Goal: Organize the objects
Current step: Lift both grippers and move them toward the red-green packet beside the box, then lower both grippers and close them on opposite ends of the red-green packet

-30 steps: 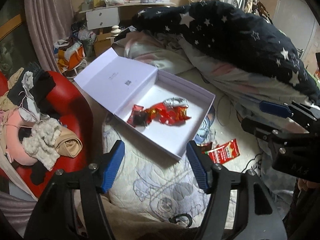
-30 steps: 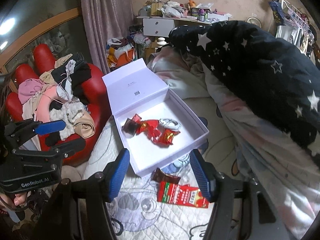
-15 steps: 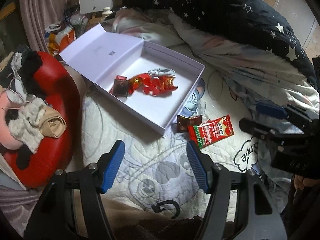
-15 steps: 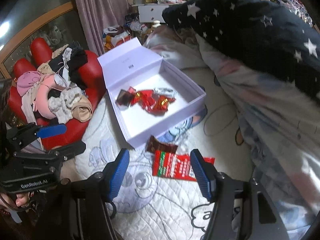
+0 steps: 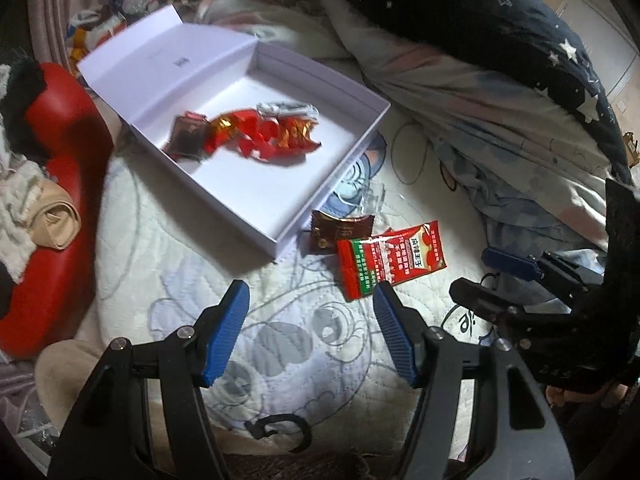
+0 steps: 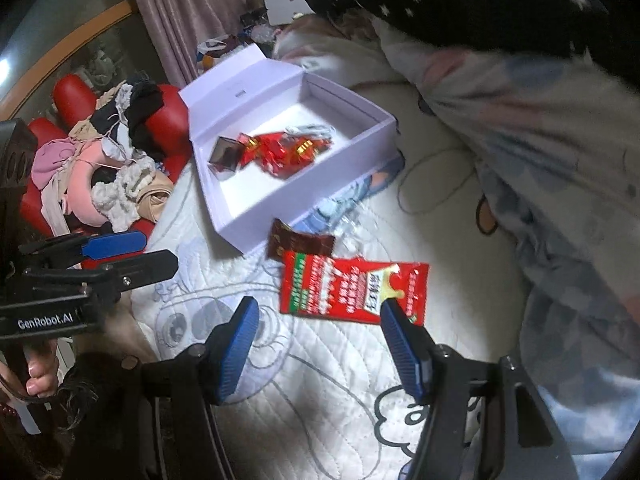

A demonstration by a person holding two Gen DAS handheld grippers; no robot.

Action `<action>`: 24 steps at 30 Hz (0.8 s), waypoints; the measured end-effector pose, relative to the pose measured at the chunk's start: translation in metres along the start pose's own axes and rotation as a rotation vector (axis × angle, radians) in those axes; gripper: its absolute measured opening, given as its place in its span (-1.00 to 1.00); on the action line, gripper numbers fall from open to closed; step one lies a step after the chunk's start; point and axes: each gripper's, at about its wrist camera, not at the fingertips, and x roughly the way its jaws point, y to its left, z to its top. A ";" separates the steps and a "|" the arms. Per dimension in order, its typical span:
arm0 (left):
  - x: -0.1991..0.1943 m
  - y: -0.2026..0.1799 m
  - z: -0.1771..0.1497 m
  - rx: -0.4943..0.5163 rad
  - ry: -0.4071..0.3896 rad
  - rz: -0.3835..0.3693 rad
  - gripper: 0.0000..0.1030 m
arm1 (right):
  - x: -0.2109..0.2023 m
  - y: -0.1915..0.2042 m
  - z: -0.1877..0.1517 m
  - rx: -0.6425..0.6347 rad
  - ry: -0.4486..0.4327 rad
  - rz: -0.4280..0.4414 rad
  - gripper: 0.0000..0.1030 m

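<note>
Left wrist view: the left gripper has its blue ribbed pads spread with nothing between them, hovering over the white quilted bed cover. The flat red-and-green foil snack packet lies on the cover just beyond the right-hand pad, its upper edge touching or overlapping the small dark-brown candy wrapper, which sits just beside the near corner of the open lavender cardboard box. Red and gold wrapped sweets are already inside the box. Risk, as judged: the packet is off-centre to this gripper, so closing here would likely catch only a corner or pinch the quilt. Right wrist view: the right gripper is likewise spread and empty; the red packet lies between and just ahead of its pads, the far pad tip overlapping the packet's lower corner. The brown wrapper touches its top edge. Risks: a thin foil packet lying flat on soft bedding may slide or buckle instead of lifting; the pads could drag the brown wrapper along; both grippers sit near the same packet and could collide. The clear crumpled plastic nearby might snag.
</note>
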 end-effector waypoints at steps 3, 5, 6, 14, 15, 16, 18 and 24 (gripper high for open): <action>0.013 -0.003 0.000 0.005 0.025 -0.009 0.22 | 0.013 -0.016 -0.003 0.024 0.029 -0.008 0.25; 0.023 -0.007 0.001 0.013 0.043 -0.014 0.22 | 0.019 -0.026 -0.005 0.037 0.042 -0.016 0.31; 0.026 -0.008 0.001 0.016 0.050 -0.015 0.22 | 0.022 -0.033 -0.007 0.048 0.048 -0.017 0.31; 0.058 -0.029 0.003 0.072 0.093 -0.030 0.22 | 0.047 -0.061 -0.008 0.079 0.097 -0.024 0.31; 0.062 -0.032 0.003 0.083 0.097 -0.030 0.22 | 0.050 -0.064 -0.008 0.074 0.104 -0.020 0.31; 0.066 -0.034 0.003 0.091 0.102 -0.032 0.22 | 0.053 -0.065 -0.008 0.068 0.108 -0.018 0.31; 0.073 -0.038 0.003 0.097 0.115 -0.037 0.22 | 0.059 -0.068 -0.007 0.055 0.123 -0.023 0.31; 0.092 -0.041 0.004 0.096 0.128 -0.043 0.22 | 0.077 -0.078 -0.005 0.049 0.139 0.002 0.31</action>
